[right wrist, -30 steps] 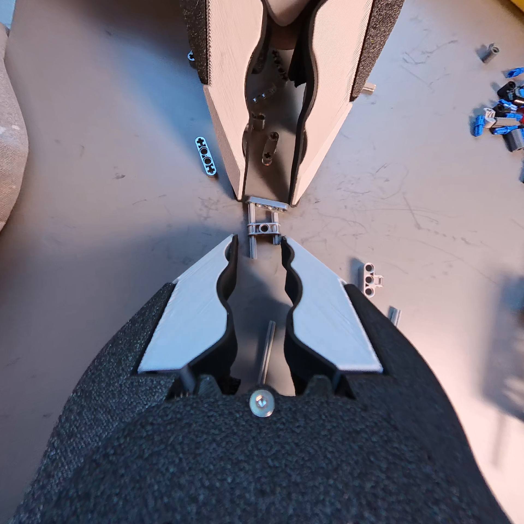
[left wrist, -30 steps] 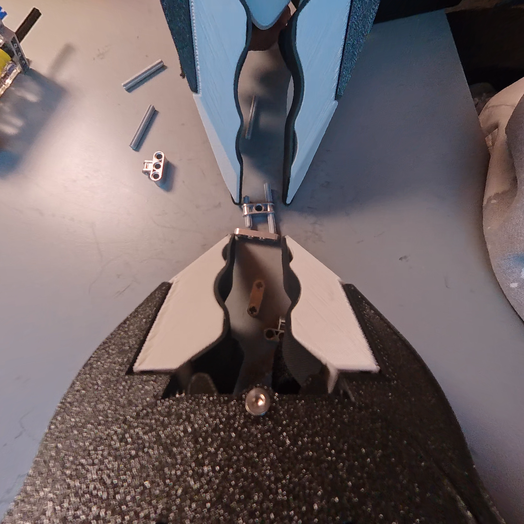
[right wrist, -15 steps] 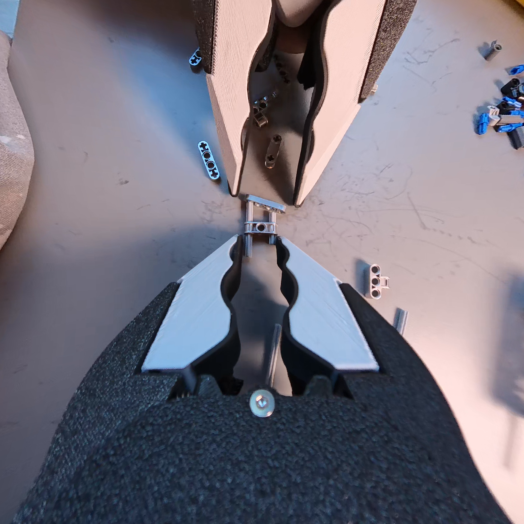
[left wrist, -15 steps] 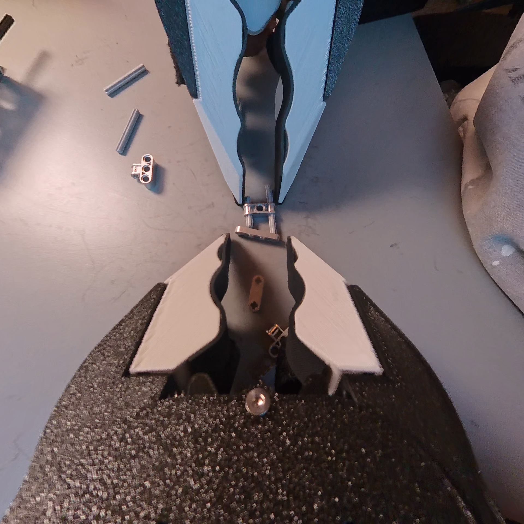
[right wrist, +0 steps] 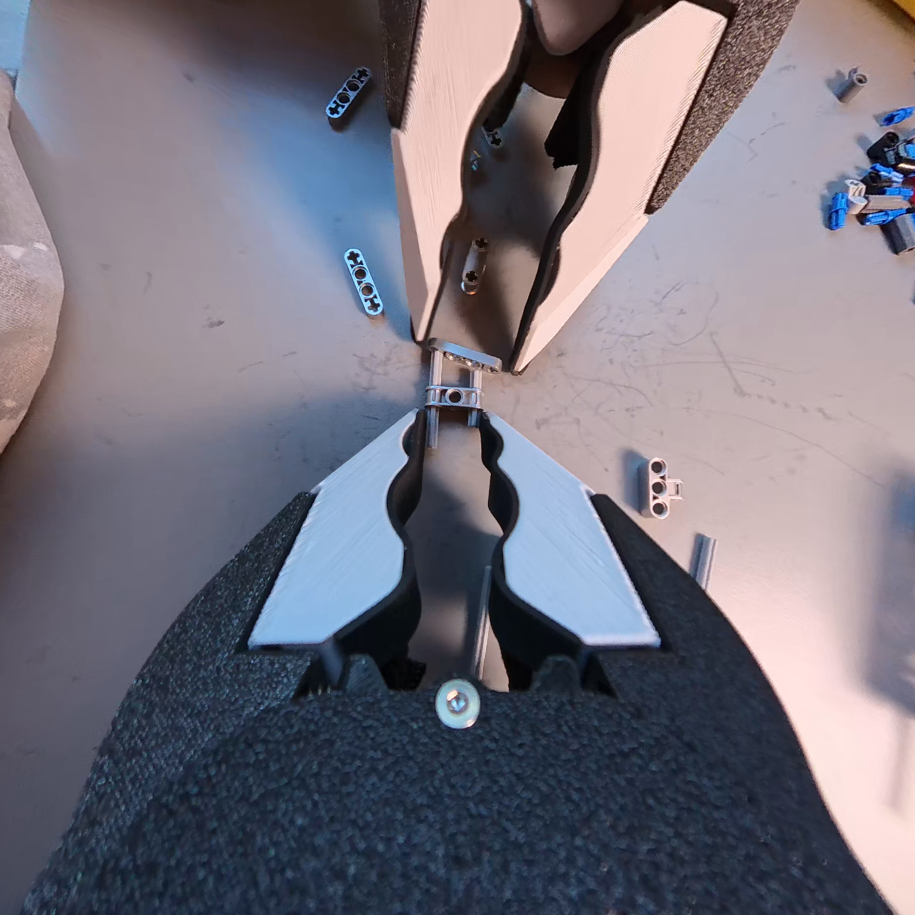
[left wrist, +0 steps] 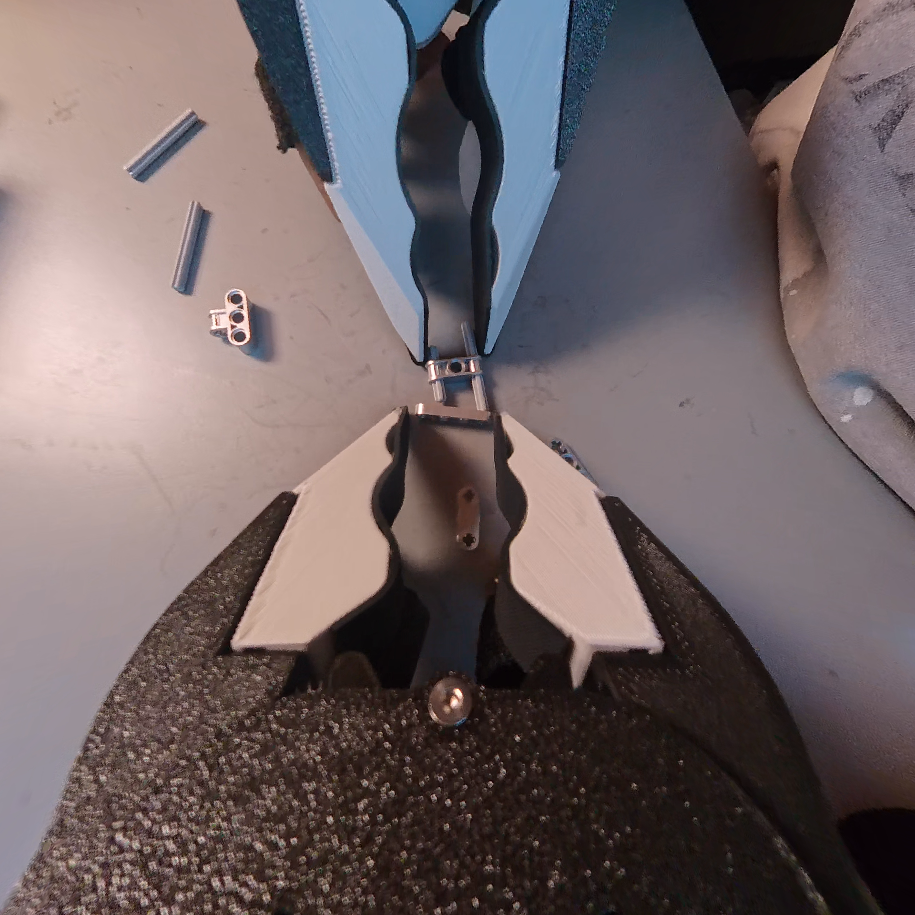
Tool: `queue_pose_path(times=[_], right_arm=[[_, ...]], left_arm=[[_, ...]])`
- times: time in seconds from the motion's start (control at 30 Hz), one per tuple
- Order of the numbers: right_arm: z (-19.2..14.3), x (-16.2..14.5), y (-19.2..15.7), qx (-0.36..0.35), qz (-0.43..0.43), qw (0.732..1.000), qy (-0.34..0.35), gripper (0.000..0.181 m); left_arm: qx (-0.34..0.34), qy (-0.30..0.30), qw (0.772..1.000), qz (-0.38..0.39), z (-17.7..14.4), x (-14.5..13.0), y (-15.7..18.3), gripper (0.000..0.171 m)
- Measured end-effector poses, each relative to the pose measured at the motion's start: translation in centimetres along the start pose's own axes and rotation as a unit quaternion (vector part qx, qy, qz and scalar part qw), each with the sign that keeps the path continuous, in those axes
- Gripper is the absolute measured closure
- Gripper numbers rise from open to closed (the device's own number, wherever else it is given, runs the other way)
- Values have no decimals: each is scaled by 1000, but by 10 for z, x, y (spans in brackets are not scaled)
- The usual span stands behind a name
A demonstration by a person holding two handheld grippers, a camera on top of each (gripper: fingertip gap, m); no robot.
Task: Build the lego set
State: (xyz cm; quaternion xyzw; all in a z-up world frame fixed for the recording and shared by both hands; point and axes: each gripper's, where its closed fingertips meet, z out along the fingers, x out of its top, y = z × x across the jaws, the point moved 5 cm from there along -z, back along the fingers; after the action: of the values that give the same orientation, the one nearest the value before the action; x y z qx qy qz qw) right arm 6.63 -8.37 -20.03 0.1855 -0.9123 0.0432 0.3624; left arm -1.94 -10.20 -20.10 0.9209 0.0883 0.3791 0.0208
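Note:
A small grey assembly lies between my two facing grippers: two thin axles through a cross connector [left wrist: 453, 367] [right wrist: 453, 396], with a flat beam [left wrist: 450, 413] [right wrist: 465, 357] at one end. My right gripper [right wrist: 450, 413] is shut on the free ends of the axles; it shows at the top of the left wrist view [left wrist: 454, 352]. My left gripper [left wrist: 450, 413] is open, its jaws flanking the flat beam's ends with a slight gap; it shows at the top of the right wrist view [right wrist: 465, 356].
On the grey table [left wrist: 99, 495]: two loose axles [left wrist: 161, 138] [left wrist: 188, 247], a three-hole connector [left wrist: 236, 324] [right wrist: 658, 487], flat beams [right wrist: 364, 282] [right wrist: 349, 91], a short beam [left wrist: 468, 517] under my left gripper, blue and black parts [right wrist: 881, 188], and a cloth [left wrist: 841, 247]. Only a small space, under 4 cm, lies between the two pairs of fingers.
My right gripper closed on the axles. My left gripper opened and drew back from the flat beam half a second ago, then came forward around it again with narrower jaws.

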Motion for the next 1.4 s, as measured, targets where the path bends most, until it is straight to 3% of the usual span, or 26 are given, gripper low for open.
queue_pose_path(times=[0.3, 0.7, 0.87, 1.1, 1.4], right_arm=[[0, 0, -1, -6, 6, 1000, -1, 162], [0, 0, 0, -11, 14, 1000, -4, 162], [-3, -3, 4, -17, 19, 1000, -10, 162], [-3, -3, 4, -17, 24, 1000, -8, 162], [-4, -4, 5, -16, 26, 1000, -3, 162]], left_arm=[[26, 3, 1000, 8, 0, -2, 1, 145], [-20, -2, 1000, -7, -7, -4, 16, 148], [10, 0, 1000, -5, -8, -3, 1, 140], [-22, -14, 999, 28, -4, -1, -6, 132], [-59, -18, 997, 55, 1, 4, -12, 137]])
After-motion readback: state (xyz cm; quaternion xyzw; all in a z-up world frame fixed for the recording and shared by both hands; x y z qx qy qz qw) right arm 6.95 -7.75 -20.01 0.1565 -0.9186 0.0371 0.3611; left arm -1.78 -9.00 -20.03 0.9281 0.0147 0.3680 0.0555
